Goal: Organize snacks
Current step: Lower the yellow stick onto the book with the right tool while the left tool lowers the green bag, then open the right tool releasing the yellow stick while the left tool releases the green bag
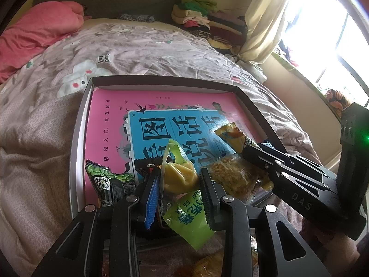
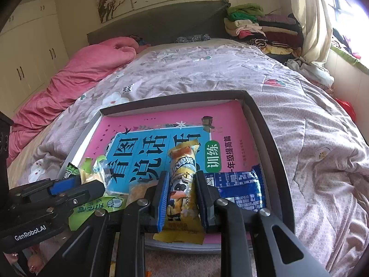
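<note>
- On the quilted grey-lilac bedspread (image 2: 299, 120) sits a shallow dark-rimmed rectangular cardboard tray (image 2: 260, 115), its floor covered by a glossy pink book with a blue title panel (image 2: 147, 152).
- Near the tray's near edge, the left gripper (image 1: 178, 184) pinches a crinkly lime-green and clear plastic packet holding a pale yellow snack (image 1: 180, 177); the packet's printed green tail hangs below the pads.
- The right gripper (image 2: 181, 198) is clamped on a long yellow-orange foil packet with a cartoon cow (image 2: 182, 184), which stands lengthwise between the fingers, its far end lying on the book.
- A dark blue foil packet with a serrated edge (image 2: 239, 187) lies flat in the tray's near right corner, just beside the right gripper.
- A black and green pea packet with a QR code (image 1: 108, 180) lies at the near left, and a clear bag of crumbly golden pieces (image 1: 235, 175) lies between the two grippers.
- Both grippers angle down towards the tray, side by side, ribbed blue pads on the left fingers.
</note>
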### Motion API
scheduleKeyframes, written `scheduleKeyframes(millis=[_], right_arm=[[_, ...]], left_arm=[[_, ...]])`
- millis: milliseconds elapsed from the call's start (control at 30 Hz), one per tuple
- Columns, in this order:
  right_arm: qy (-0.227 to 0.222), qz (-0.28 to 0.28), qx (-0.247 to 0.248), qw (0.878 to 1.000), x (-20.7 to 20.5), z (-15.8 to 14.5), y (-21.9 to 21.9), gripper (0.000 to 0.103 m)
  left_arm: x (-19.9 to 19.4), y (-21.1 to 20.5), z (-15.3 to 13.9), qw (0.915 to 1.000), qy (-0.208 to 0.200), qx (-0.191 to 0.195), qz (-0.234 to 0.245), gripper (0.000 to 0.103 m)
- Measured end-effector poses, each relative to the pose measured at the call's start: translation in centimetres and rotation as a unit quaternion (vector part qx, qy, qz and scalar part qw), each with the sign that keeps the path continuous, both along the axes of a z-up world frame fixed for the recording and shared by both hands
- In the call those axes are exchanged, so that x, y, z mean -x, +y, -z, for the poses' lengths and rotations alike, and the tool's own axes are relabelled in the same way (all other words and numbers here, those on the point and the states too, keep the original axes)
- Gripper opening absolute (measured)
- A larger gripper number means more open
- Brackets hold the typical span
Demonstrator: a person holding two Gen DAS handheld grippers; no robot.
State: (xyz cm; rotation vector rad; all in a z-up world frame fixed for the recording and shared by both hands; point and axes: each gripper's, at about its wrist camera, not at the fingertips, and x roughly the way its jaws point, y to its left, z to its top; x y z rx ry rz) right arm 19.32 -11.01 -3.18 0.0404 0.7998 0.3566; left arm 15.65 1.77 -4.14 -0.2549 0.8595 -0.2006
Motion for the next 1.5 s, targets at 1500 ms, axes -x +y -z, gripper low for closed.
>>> scheduleKeyframes(millis=[1500], right_arm=[[-0.030,0.013,-0.040,0.999,3.2,-4.0,-2.4,0.045]], left_arm=[[2.0,0.7,-4.1,0.9990,-0.045,0.007,0.000,0.059]])
